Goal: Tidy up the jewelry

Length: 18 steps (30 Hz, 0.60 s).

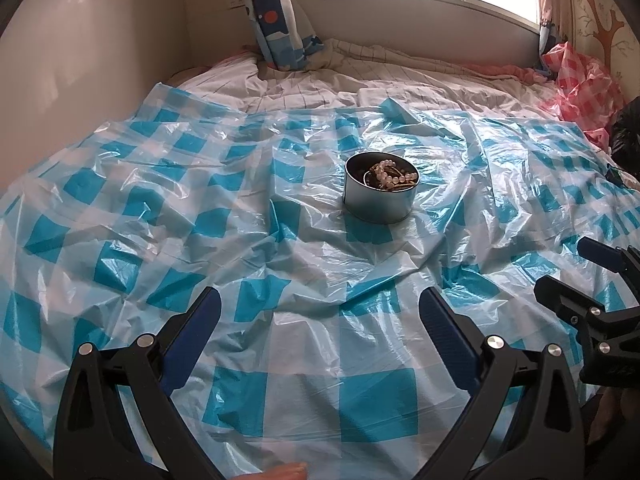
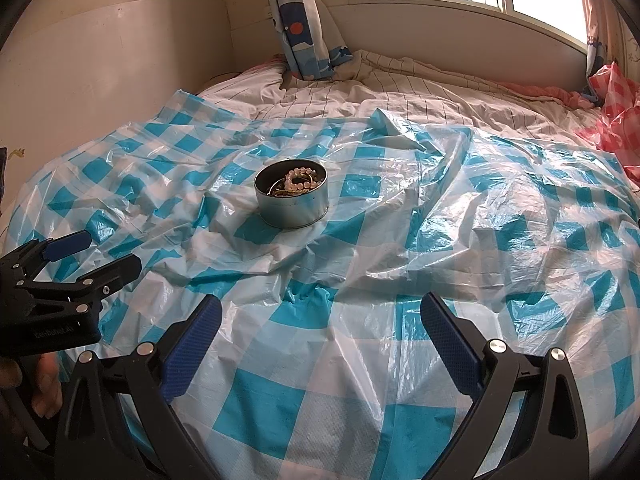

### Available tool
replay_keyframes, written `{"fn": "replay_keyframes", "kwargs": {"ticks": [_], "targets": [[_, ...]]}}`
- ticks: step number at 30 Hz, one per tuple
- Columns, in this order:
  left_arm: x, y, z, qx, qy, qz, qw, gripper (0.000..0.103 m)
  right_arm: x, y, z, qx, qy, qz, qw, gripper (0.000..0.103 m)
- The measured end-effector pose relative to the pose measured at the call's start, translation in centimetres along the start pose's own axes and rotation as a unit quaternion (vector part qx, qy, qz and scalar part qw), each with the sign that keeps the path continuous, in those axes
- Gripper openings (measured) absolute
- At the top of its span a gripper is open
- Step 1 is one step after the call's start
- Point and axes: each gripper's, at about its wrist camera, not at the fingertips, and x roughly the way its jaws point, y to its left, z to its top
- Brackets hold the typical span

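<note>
I logged left gripper [image 1: 320, 308] spread, empty | right gripper [image 2: 320, 312] spread, empty | round grey metal tin [image 1: 378, 200] holding pale bead bracelets [image 1: 394, 176] sat far on blue-white checked plastic sheet [image 1: 304, 400], well apart.

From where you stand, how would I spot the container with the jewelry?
Find the bed under the window, spread with a crinkled blue-and-white checked plastic sheet. Near the sheet's middle stands a short round metal tin, open on top. It is the only object on the sheet, with pale bead bracelets heaped inside.
</note>
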Motion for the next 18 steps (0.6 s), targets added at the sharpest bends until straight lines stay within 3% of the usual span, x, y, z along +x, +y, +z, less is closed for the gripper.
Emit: {"fn": "replay_keyframes", "kwargs": {"ticks": [13, 18], "targets": [[0.4, 0.3, 0.0, 0.008, 0.016, 0.006, 0.9998, 0.095, 0.0, -0.1, 0.0, 0.001, -0.003, -0.001, 1.0, 0.095], [1.5, 1.7, 0.0, -0.033, 0.043, -0.012, 0.9985, 0.095, -0.1, -0.2, -0.6, -0.002, -0.009, -0.008, 1.0, 0.095]]}}
